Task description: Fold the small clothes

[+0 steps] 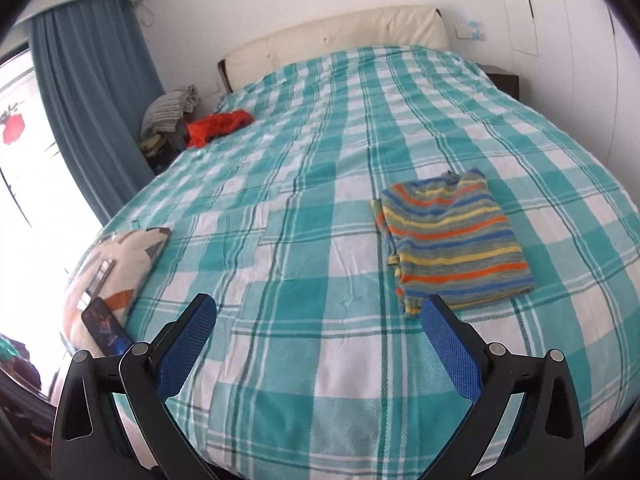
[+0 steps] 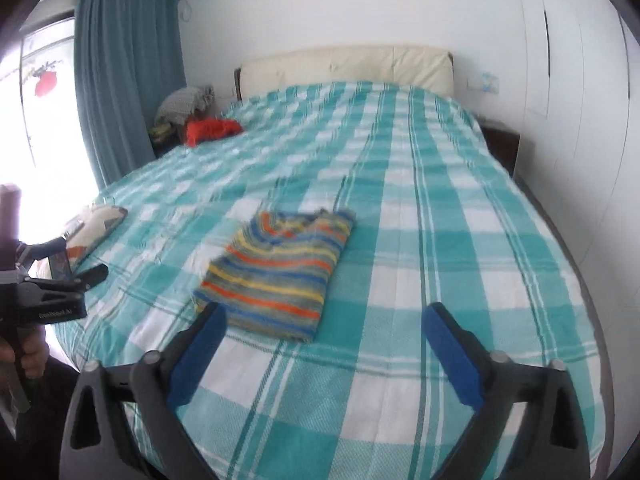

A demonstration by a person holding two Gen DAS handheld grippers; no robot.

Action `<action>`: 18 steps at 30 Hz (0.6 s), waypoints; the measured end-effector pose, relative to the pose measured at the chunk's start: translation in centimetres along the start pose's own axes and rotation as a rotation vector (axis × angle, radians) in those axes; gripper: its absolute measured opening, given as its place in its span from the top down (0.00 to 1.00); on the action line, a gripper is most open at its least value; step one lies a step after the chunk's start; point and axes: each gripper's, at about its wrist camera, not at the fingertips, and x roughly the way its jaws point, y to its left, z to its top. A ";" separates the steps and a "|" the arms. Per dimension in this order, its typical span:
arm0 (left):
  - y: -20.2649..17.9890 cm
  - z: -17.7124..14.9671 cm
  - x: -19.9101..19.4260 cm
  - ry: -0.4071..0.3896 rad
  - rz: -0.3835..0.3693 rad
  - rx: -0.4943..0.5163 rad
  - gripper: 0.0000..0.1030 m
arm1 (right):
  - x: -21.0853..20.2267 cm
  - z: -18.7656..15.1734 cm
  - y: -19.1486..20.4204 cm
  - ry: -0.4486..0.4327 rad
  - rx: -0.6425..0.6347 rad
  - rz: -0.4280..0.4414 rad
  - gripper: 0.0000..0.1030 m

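**One garment folded, another waiting**

The striped shirt [image 1: 454,240] lies folded in a neat rectangle on the checked bed [image 1: 304,208]. Left tongs [image 1: 320,344] and right tongs [image 2: 324,344] stand wide and empty, clear of it. A crumpled orange garment [image 1: 218,126] near the headboard appears still unfolded.

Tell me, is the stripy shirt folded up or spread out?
Folded. The striped shirt lies on the bed as a neat small rectangle, with layered edges showing along its left side.
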 end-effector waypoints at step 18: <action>-0.5 -1.4 -2.5 0.117 -0.038 -0.074 0.00 | -1.3 0.3 5.3 0.231 -0.017 -0.077 0.00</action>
